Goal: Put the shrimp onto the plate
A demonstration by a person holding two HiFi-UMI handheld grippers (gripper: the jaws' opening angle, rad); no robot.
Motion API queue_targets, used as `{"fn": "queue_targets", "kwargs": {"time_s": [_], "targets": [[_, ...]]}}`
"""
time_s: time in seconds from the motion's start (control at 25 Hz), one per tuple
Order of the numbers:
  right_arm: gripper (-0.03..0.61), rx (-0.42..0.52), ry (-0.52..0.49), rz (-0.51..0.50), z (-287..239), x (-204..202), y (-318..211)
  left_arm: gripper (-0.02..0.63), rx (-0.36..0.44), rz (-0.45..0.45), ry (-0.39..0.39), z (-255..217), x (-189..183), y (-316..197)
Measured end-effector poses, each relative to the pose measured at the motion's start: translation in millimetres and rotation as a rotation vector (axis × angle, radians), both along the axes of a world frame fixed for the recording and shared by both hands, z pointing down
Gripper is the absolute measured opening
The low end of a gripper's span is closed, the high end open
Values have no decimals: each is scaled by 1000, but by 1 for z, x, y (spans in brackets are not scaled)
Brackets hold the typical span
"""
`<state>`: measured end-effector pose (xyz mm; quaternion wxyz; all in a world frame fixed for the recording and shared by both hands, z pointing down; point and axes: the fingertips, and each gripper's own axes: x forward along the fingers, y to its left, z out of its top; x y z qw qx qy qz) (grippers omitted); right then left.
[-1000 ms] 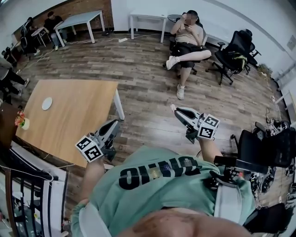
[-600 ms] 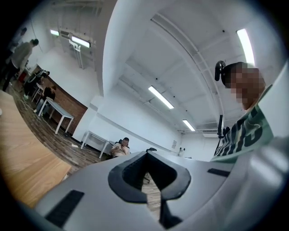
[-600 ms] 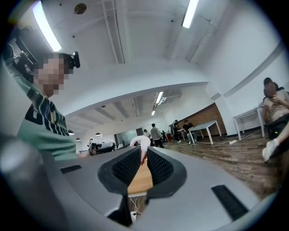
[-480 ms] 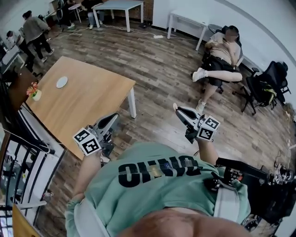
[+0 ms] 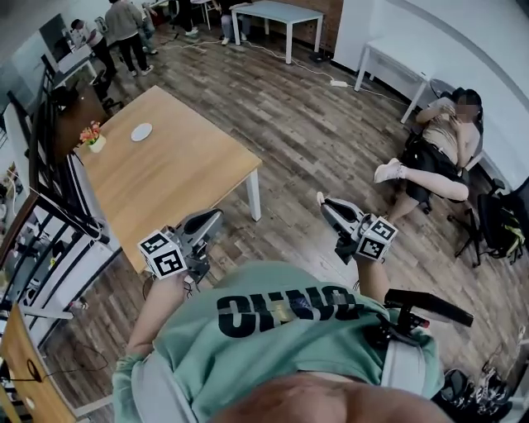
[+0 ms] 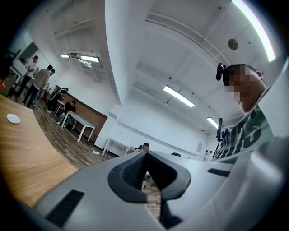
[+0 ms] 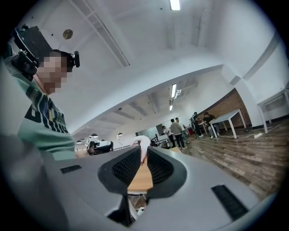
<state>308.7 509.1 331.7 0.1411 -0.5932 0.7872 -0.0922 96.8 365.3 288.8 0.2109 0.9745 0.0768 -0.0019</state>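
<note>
- Two hand-held grey grippers: left gripper [image 5: 213,216] [image 6: 145,154] clenched, empty; right gripper [image 5: 322,201] [image 7: 143,151] grasping one pale curved shrimp [image 7: 142,143] at its tips.
- One round white plate [image 5: 141,131] near the far-left edge of one light wooden table [image 5: 182,173].

Bright, even indoor light falls from ceiling strip lamps [image 6: 179,96], which burn out to plain white in both gripper views. Shadows are soft; the wood floor [image 5: 331,124] is slightly darker below the near edge of the table [image 5: 165,178] and carries a mild sheen elsewhere. Every view is strongly fisheye: walls and floorboards bow, and the gripper views fall to black at their corners. Close to the lens the left claw [image 6: 145,154] and right claw [image 7: 144,150] look soft, and the shrimp [image 7: 142,144] at the right claw's tips is a pale, washed-out shape. Distant people [image 5: 124,21] are small and indistinct.
</note>
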Motion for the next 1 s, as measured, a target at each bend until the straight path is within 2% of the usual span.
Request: {"fn": "queue_targets", "kwargs": {"time_s": [0.2, 0.4, 0.6, 0.8, 1.0], "targets": [[49, -20, -37, -71, 14, 12, -32, -5, -27, -62, -32, 11, 5, -15], [49, -43, -19, -100, 24, 6, -80, -5, -54, -86, -10, 28, -2, -59], [49, -43, 34, -71, 3, -1, -146, -5, -55, -66, 57, 23, -10, -131], [49, -10, 110, -60, -30, -20, -228, -5, -13, -81, 123, 4, -39, -226], [49, -24, 117, -108, -37, -46, -306, -5, -20, -123, 150, 0, -69, -295]]}}
